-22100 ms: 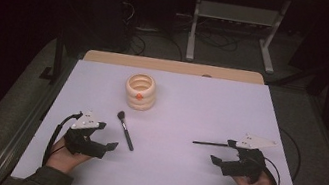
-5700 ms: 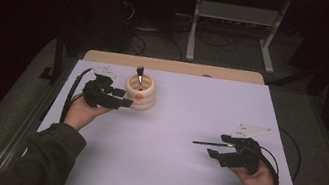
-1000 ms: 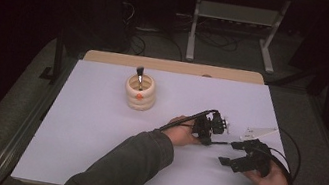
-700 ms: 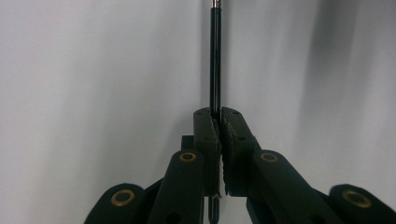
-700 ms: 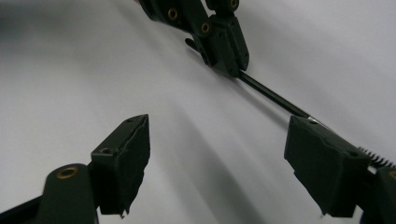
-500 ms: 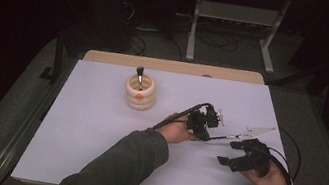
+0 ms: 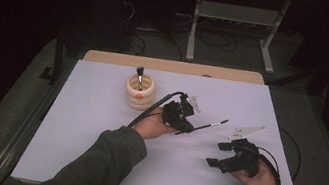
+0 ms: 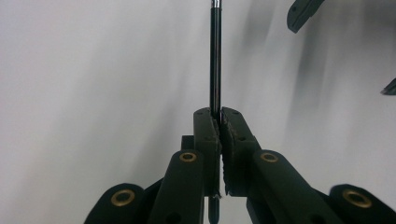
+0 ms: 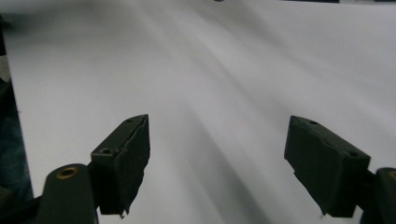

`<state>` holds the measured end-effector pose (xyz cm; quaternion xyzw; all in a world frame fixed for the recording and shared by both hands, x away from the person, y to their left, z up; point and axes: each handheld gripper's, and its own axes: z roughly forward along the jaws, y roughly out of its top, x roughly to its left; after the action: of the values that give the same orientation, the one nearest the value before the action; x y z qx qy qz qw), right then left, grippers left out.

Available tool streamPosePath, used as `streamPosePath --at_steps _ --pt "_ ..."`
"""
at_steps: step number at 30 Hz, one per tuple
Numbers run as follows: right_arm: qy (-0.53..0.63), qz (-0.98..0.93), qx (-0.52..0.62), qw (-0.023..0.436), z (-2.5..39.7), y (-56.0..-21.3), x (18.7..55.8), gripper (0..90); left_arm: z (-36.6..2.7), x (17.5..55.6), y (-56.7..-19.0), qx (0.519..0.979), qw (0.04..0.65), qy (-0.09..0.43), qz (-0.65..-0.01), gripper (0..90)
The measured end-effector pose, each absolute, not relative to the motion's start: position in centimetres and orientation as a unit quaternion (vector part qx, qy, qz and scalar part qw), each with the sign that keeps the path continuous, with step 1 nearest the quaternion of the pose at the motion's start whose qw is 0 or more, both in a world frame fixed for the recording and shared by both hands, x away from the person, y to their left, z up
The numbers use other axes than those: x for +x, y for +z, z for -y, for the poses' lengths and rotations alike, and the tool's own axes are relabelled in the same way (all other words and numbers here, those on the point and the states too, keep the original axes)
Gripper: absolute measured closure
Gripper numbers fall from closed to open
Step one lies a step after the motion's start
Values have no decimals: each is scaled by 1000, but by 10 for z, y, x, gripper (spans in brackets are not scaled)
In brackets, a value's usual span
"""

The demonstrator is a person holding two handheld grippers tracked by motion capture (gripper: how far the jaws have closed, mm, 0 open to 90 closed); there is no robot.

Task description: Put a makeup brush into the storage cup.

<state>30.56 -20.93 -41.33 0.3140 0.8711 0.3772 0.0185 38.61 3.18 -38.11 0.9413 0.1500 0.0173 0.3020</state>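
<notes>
My left gripper (image 7: 186, 128) is at the table's middle, shut on a thin black rod (image 7: 207, 125) with a silver tip that points right and away. In the left gripper view the rod (image 8: 215, 56) runs straight up from the closed jaws of the left gripper (image 8: 218, 114). A cream ringed cup (image 7: 139, 93) stands at the back, left of that gripper, with a small brush (image 7: 139, 74) upright in it. My right gripper (image 7: 217, 154) rests near the right front, open and holding nothing; in its own view the right gripper (image 9: 217, 158) has its jaws wide apart over bare table.
The white table top (image 7: 96, 126) has a wooden strip (image 7: 172, 66) along its far edge. A person's sleeve (image 7: 100, 163) crosses the front middle. A cable (image 7: 289, 154) loops beside the right hand. Dark floor and a metal stand (image 7: 234, 28) lie beyond.
My left gripper has drawn left and slightly away, toward the cup, with the rod held in it. The right gripper has stayed put, open.
</notes>
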Motion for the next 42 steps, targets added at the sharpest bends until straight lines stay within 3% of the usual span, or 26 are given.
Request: streamPosePath --at_steps 12,19,31,42 --pt "423 -849 315 -16 184 -404 317 205 -89 365 -362 921 347 40 -171 861" --pt "432 -848 307 -22 163 -398 324 247 -109 356 -358 914 363 45 -173 861" --pt "467 -835 288 -39 126 -380 342 383 -139 335 -367 898 397 43 -183 861" --pt "505 -807 292 -93 114 -385 356 632 -149 327 -377 896 403 38 -183 861"
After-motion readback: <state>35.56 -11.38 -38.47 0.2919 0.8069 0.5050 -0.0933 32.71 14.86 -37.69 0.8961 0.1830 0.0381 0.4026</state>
